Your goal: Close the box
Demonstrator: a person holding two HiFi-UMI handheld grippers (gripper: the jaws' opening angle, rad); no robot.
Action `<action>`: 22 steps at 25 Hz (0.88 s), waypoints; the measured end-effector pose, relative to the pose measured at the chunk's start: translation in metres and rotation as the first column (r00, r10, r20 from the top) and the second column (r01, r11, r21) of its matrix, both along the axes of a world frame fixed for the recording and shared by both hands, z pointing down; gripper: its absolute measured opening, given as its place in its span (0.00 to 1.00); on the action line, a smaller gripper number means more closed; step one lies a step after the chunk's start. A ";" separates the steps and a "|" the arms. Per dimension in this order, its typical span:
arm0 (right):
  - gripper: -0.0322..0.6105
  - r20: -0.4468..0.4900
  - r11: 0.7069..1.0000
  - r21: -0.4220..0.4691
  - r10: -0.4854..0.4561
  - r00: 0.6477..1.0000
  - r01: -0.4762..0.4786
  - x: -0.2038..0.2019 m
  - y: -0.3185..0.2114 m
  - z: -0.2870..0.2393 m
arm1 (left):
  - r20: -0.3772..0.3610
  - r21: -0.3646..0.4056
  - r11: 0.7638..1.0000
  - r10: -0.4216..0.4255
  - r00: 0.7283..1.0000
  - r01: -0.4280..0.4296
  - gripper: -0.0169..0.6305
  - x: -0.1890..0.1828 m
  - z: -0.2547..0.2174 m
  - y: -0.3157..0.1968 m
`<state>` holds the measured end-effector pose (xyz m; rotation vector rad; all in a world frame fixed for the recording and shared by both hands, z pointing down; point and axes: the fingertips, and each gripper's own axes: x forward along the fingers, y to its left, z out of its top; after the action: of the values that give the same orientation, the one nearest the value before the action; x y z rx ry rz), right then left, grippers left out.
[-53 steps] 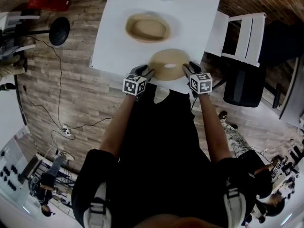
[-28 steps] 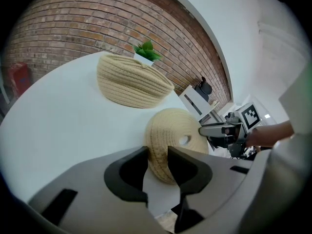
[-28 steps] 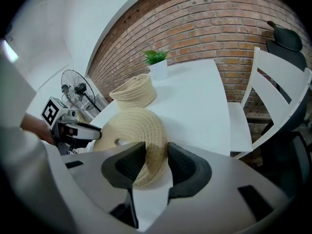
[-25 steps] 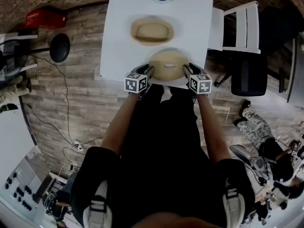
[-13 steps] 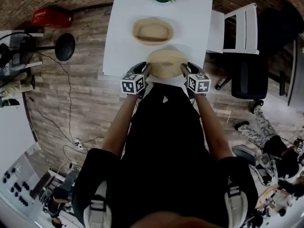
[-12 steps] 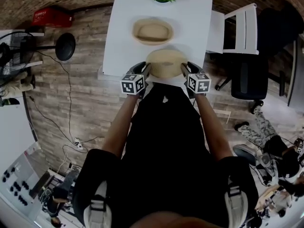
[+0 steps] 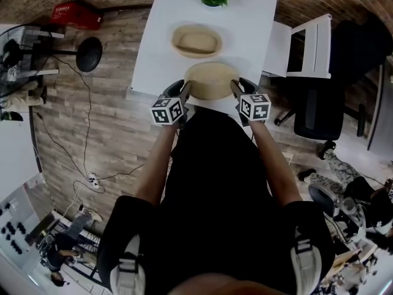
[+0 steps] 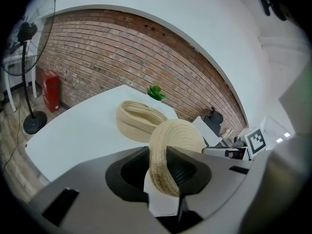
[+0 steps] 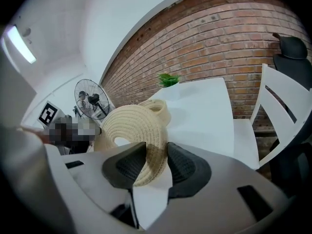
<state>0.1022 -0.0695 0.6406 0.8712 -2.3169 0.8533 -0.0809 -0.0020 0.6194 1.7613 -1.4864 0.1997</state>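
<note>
Woven lid (image 7: 210, 80) is centre-top in the head view, at the near edge of the white table (image 7: 161, 48), just below the open woven box (image 7: 196, 42). Left gripper (image 7: 185, 88) pinches the lid's left rim, its jaws having just been closing on it. Right gripper (image 7: 235, 87) pinches the right rim, pads pressed into the weave. The two-sided grip probably keeps the floppy lid level for moving up-frame onto the box. Lid looks lifted off the table; box not yet covered.

The beige woven oval lid (image 7: 212, 80) hung above the white table's (image 7: 249, 17) near edge, beside the open matching basket (image 7: 196, 42).
</note>
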 end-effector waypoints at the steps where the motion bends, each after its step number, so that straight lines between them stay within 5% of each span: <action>1: 0.26 0.002 1.000 0.011 -0.003 1.000 0.003 0.000 -0.001 -0.002 | 0.003 0.007 1.000 -0.011 1.000 0.011 0.21 0.000 -0.002 0.001; 9: 0.26 0.013 0.999 0.039 0.018 1.000 -0.018 -0.014 -0.011 -0.012 | 0.086 0.036 0.999 0.018 0.996 -0.021 0.21 -0.011 -0.013 -0.010; 22: 0.26 0.020 0.992 0.052 0.115 0.993 -0.116 -0.067 -0.055 -0.015 | 0.077 0.052 0.994 0.094 0.993 -0.099 0.21 -0.070 -0.015 -0.068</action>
<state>0.0357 -0.1244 0.6257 1.0329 -2.3317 0.8530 -0.1513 -0.0700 0.6040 1.8904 -1.4731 0.2791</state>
